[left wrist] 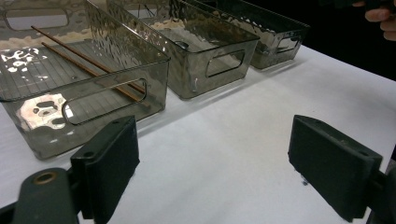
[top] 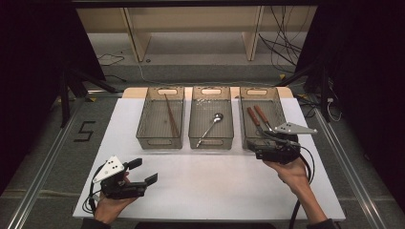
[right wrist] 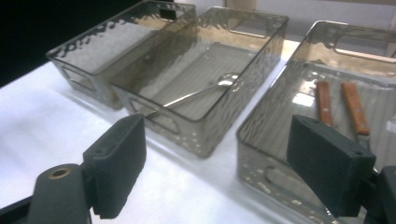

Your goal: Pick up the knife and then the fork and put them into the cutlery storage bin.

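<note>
The two wooden-handled knives (right wrist: 340,108) lie side by side in the right-hand bin (right wrist: 261,122), light, stiff and probably slippery at the metal, so best pinched across a handle by the right gripper (right wrist: 233,172), whose jaws stand wide apart and empty.

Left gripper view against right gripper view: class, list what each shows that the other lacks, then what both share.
Left gripper view: the chopsticks lie plainly in the nearest bin, and fingers of the person's other hand show at the top right corner.

Right gripper view: a spoon lies in the middle bin, and two wooden-handled utensils lie in the right bin.

Both share: three smoky clear bins in a row, the white tabletop, and an open claw with nothing between its jaws.
</note>
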### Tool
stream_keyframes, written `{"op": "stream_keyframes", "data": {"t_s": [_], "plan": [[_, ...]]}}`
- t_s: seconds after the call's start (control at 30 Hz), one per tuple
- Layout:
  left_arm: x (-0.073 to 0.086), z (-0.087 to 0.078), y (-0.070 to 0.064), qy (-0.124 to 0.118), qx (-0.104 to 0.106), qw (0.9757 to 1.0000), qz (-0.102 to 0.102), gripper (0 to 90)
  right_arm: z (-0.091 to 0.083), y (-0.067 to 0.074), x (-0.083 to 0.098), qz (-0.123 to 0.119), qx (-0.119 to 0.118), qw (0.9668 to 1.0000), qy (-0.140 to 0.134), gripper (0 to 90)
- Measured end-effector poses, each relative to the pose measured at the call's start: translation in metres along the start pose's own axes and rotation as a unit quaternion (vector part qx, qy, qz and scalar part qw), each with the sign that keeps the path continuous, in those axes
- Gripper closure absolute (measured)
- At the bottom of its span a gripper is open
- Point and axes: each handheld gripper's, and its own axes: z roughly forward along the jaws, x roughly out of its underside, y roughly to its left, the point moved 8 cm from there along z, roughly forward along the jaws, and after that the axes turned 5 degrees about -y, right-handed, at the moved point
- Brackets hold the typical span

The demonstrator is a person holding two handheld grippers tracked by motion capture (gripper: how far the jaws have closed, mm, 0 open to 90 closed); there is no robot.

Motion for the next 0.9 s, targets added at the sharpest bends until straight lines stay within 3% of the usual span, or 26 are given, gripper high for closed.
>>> {"op": "stream_keyframes", "data": {"t_s": [0.53,0.9], "plan": [[0.000,0.001,-0.002,0.004,0.003,1.0000,0.001,15.8,-0.014,0.024,0.043,0.003,-0.024,0.9993,-0.028,20.9],[0.001,0.001,-0.003,0.009,0.008,0.9999,0.003,15.8,-0.021,0.040,0.063,0.008,-0.041,0.9983,-0.040,19.4]]}}
